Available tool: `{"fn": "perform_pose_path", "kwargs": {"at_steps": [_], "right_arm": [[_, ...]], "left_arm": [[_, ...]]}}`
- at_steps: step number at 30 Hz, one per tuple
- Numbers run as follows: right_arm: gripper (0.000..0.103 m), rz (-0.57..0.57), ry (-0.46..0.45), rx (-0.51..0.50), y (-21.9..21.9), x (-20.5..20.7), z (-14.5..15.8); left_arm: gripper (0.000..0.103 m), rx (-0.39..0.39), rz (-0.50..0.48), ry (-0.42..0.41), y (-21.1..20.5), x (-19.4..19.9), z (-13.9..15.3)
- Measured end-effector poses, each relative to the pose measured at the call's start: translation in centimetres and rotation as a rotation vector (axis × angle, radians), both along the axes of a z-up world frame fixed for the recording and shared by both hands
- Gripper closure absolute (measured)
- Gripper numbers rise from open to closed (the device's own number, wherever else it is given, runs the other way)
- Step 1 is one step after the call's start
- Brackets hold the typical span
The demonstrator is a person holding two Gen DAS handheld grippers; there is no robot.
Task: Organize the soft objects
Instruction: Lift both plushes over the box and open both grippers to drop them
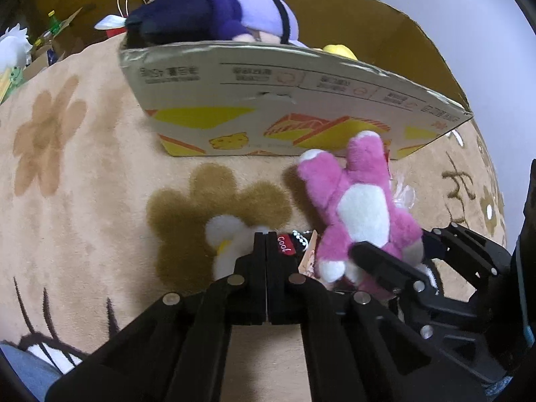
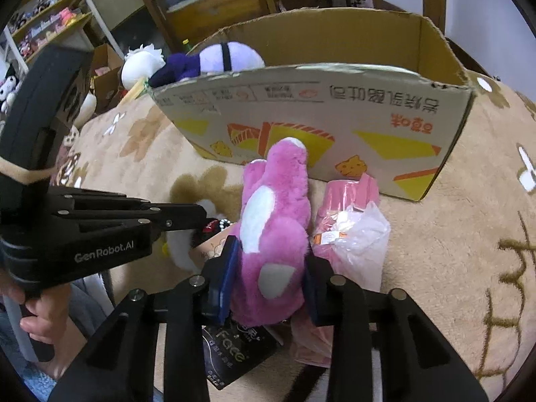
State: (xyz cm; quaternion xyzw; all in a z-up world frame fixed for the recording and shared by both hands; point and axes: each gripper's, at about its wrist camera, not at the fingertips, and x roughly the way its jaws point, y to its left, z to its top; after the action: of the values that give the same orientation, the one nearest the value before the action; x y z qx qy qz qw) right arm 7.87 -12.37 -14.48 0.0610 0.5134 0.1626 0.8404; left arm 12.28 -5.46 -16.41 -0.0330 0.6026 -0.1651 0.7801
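A beige flowered blanket [image 2: 452,234] covers the surface, and on it stands an open cardboard box [image 2: 335,124] with a purple plush doll [image 1: 214,13] resting inside at its left end. Just in front of the box lies a pink plush toy [image 2: 274,221], beside a pink plastic packet [image 2: 351,231]. The right tool [image 2: 271,268] has its jaws clamped on the pink toy's lower body. The left tool [image 1: 266,244] has its jaws pressed together, its tip just beside a small white plush [image 1: 224,234], perhaps touching its black tag [image 1: 284,244].
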Motion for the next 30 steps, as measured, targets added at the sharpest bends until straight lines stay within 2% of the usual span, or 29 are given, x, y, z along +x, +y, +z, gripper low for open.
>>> {"fn": "perform_pose_path", "kwargs": {"at_steps": [6, 11, 23, 30], "right_arm": [[0.067, -0.034, -0.019, 0.023, -0.9, 0.0, 1.1], [0.067, -0.043, -0.05, 0.049, -1.4, -0.3, 2.7], [0.067, -0.082, -0.138, 0.083, -2.7, -1.7, 6.4], [0.071, -0.127, -0.216, 0.097, -4.1, -2.4, 8.8]], "left_arm": [[0.103, 0.005, 0.009, -0.032, 0.6, -0.2, 0.9], [0.103, -0.01, 0.031, -0.083, 2.1, -0.7, 2.8], [0.103, 0.023, 0.043, -0.304, 3.3, -2.4, 9.0], [0.103, 0.006, 0.064, -0.403, 3.9, -2.6, 12.3]]}}
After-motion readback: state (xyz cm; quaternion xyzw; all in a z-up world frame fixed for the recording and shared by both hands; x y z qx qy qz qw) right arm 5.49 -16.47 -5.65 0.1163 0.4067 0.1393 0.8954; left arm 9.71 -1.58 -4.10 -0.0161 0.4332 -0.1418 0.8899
